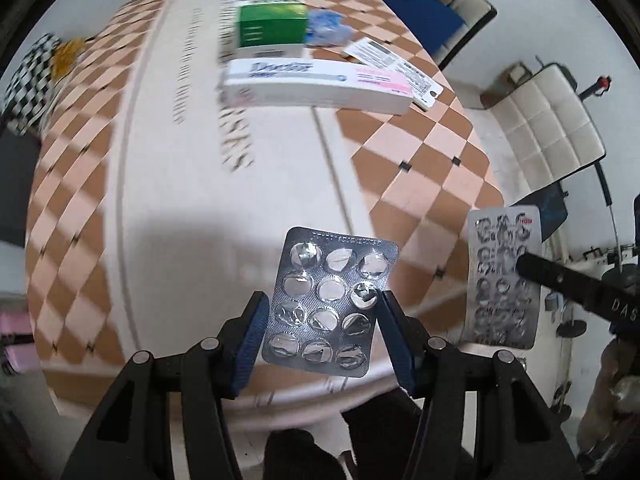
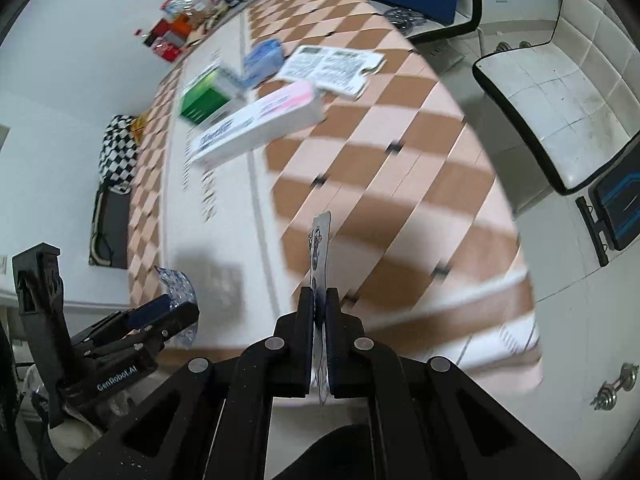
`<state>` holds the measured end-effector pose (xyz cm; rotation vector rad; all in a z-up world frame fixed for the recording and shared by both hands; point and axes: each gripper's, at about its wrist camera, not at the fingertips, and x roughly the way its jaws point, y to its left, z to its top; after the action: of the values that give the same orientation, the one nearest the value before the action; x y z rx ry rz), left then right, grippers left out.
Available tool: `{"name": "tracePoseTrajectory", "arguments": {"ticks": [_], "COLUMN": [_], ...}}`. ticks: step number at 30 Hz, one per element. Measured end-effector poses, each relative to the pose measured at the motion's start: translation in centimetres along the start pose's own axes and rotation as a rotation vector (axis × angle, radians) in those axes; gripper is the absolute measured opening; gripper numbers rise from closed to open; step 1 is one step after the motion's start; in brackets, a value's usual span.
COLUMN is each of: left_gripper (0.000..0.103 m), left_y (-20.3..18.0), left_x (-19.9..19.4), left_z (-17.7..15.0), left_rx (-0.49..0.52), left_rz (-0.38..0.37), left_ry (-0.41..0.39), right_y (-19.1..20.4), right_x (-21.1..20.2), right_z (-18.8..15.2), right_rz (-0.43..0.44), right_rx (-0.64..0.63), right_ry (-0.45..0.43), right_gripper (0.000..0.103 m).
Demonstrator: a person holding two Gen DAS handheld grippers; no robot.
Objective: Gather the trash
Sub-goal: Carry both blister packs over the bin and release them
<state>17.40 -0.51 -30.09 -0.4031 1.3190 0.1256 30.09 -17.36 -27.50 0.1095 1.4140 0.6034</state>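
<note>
My left gripper (image 1: pixel 320 312) is shut on an empty silver blister pack (image 1: pixel 330 300), gripped by its side edges above the table's near edge. It also shows in the right wrist view (image 2: pixel 176 286) at the lower left. My right gripper (image 2: pixel 319 300) is shut on a second used blister pack (image 2: pixel 320 246), seen edge-on and upright between the pads. That pack shows flat in the left wrist view (image 1: pixel 504 276) at the right, off the table's edge. On the table lie a long white and pink box (image 1: pixel 316 86), a green box (image 1: pixel 272 24) and a blue crumpled wrapper (image 1: pixel 328 26).
The table has a brown and pink checked cloth (image 1: pixel 424 152). A printed leaflet card (image 1: pixel 396 66) lies by the white box. A white padded chair (image 2: pixel 552 92) stands to the right. A checked bag (image 2: pixel 118 152) sits left of the table. Clutter lines the far wall.
</note>
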Motion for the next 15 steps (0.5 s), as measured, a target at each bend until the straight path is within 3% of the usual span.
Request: {"name": "tracePoseTrajectory", "arguments": {"ticks": [4, 7, 11, 15], "left_gripper": [0.053, 0.053, 0.053, 0.053], "left_y": [2.9, 4.8, 7.0, 8.5], "left_x": [-2.4, -2.7, 0.1, 6.1], "left_z": [-6.1, -11.1, -17.3, -21.4], "left_rx": [-0.012, -0.048, -0.109, -0.132], "left_rz": [0.01, 0.023, -0.018, -0.032], "left_ry": [-0.019, 0.022, 0.12, 0.202], "right_y": [1.8, 2.1, 1.1, -1.5], "right_x": [-0.5, 0.0, 2.6, 7.9], "right_z": [-6.4, -11.7, -18.5, -23.6], "right_rz": [-0.002, -0.003, -0.018, -0.049], "right_rx": [0.01, 0.065, 0.138, 0.194], "right_ry": [-0.022, -0.008, 0.058, 0.13], "right_gripper": [0.005, 0.005, 0.005, 0.005]}}
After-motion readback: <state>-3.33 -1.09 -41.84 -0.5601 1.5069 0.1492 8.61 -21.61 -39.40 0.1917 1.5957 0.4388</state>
